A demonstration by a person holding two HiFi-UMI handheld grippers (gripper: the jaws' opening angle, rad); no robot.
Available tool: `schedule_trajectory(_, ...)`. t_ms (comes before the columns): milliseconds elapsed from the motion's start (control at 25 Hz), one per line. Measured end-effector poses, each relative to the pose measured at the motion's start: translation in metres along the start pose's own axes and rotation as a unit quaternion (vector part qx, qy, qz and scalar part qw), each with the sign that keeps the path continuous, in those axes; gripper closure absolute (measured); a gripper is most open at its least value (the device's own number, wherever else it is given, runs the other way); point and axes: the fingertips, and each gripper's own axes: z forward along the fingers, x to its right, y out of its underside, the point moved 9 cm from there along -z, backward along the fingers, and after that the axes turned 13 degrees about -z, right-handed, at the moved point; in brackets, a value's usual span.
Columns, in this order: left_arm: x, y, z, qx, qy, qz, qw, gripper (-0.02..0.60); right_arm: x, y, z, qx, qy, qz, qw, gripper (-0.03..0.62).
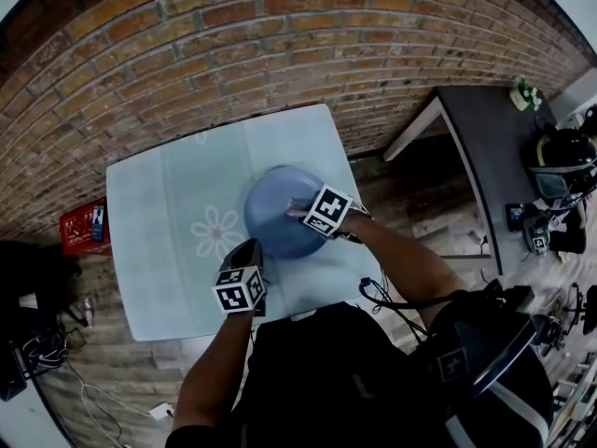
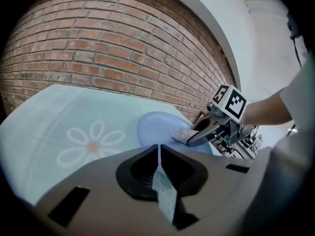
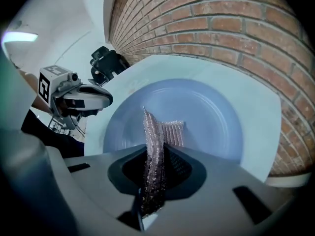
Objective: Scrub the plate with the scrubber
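Plate [image 3: 206,112]: round, plain blue, shallow rim, lying flat on the pale flower-print table [image 1: 159,203]; silvery ribbed scrubber [image 3: 156,141] folded, touching the plate's inner surface; right gripper [image 2: 194,136] clamped on the scrubber; left gripper [image 1: 247,250] jaws together, empty, just beside the plate's near edge.

Looks like makeshift lab or recording room. Bare brick wall [image 1: 280,26] behind, wood-plank floor [image 1: 410,189]. Small tabletop [image 1: 154,250] under pale cloth with flower print, standing alone mid-room. Dark desk [image 1: 490,143] at right, loaded with black electronic gear [image 1: 560,157] and cords. Red box [image 1: 82,224] on floor at left. Loose cables [image 1: 89,395] and white plug strip [image 1: 160,409] nearby.
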Motion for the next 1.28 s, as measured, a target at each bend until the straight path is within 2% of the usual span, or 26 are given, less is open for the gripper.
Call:
schedule_trajectory(160,-0.002,0.001,-0.001,0.003,0.0,-0.012,0.9999,0.554,-0.007,0.002,0.002,0.003,-0.021,0.021,1.0,0.525)
schedule_trajectory(360,-0.004,0.002,-0.003,0.0,-0.001,-0.006,1.0,0.554,-0.017,0.004,0.004,0.0,-0.038,0.026,0.999,0.525)
schedule_trajectory(640,-0.003,0.002,-0.007,0.008,0.001,-0.016,0.9998,0.554,-0.034,0.001,0.01,-0.014,-0.085,0.035,0.996,0.525)
schedule_trajectory(920,-0.008,0.004,-0.014,0.011,-0.001,-0.022,0.9997,0.554,-0.047,-0.007,0.018,-0.016,-0.115,0.07,0.991,0.525)
schedule_trajectory(1280,-0.02,-0.001,-0.027,0.021,0.0,-0.024,0.9995,0.554,-0.061,-0.024,0.033,0.009,-0.148,0.113,0.982,0.525)
